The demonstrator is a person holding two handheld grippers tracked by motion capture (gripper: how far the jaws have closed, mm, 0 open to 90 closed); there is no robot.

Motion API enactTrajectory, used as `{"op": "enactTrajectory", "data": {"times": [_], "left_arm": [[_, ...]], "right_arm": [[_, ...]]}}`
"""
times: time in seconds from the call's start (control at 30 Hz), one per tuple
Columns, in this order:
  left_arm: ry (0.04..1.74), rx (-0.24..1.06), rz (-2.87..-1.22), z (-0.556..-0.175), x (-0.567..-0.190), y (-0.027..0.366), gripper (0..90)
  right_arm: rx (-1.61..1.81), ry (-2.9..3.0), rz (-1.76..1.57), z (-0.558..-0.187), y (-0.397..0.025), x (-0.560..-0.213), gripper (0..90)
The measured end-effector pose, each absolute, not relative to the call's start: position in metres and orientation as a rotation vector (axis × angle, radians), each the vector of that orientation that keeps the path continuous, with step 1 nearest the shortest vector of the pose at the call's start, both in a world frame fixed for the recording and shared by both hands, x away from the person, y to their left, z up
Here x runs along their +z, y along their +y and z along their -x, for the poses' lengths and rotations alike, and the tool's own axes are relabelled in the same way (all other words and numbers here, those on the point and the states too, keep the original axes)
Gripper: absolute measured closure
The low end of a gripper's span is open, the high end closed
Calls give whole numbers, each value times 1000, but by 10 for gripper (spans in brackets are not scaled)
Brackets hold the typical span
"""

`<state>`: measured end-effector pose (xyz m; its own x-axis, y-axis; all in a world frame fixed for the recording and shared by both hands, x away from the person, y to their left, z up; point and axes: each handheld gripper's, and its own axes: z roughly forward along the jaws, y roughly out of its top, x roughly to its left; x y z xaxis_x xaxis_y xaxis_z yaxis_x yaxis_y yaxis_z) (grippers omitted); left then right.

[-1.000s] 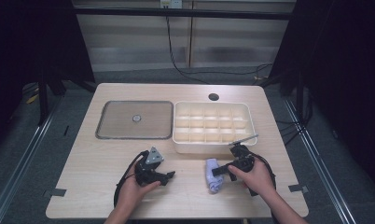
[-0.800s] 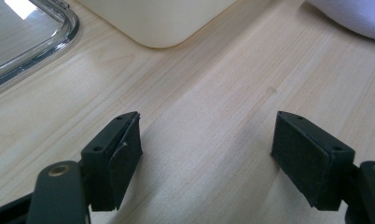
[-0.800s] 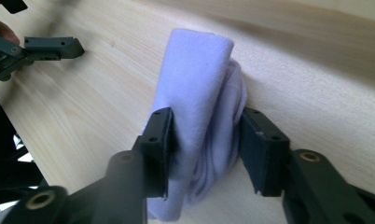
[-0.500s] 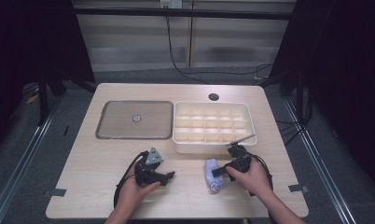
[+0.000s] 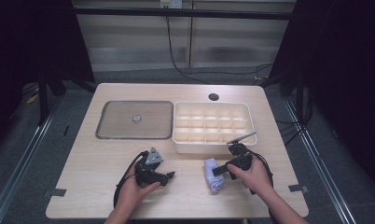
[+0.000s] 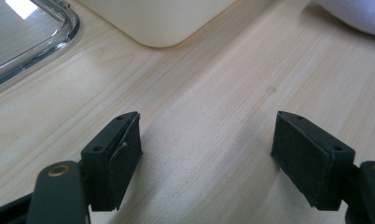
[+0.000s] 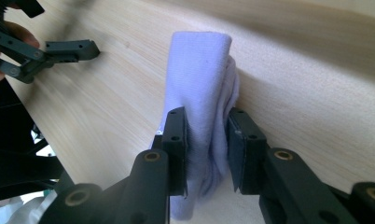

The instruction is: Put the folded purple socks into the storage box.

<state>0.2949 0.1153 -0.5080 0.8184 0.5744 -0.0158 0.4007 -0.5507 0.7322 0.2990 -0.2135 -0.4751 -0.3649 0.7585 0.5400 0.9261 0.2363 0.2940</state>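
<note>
Cloth [image 7: 200, 88] pinched tight in right gripper [image 7: 206, 140], just below box [image 5: 212, 127]. Lift slow, straight up. Left gripper [image 6: 206, 158] wide apart, left of cloth.

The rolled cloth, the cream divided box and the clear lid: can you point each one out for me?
rolled cloth [image 7: 199, 84], right gripper view, on its upper folded face.
cream divided box [image 5: 212, 146], high view, on its front wall.
clear lid [image 5: 129, 136], high view, on its front rim.

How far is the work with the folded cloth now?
Done: the right gripper is shut on the pale folded cloth. In hand: the cloth lies on the table. Left: probably lifting it into the compartment box, which looks empty. The left gripper is open.
</note>
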Motion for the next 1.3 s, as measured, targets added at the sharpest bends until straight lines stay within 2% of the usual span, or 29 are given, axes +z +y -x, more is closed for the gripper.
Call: {"op": "enactTrajectory", "data": {"times": [1.3], "left_arm": [[710, 289, -2227, -295, -508, 115, 235]], "right_arm": [[-749, -2343, 1519, -323, -236, -389, 711]]}}
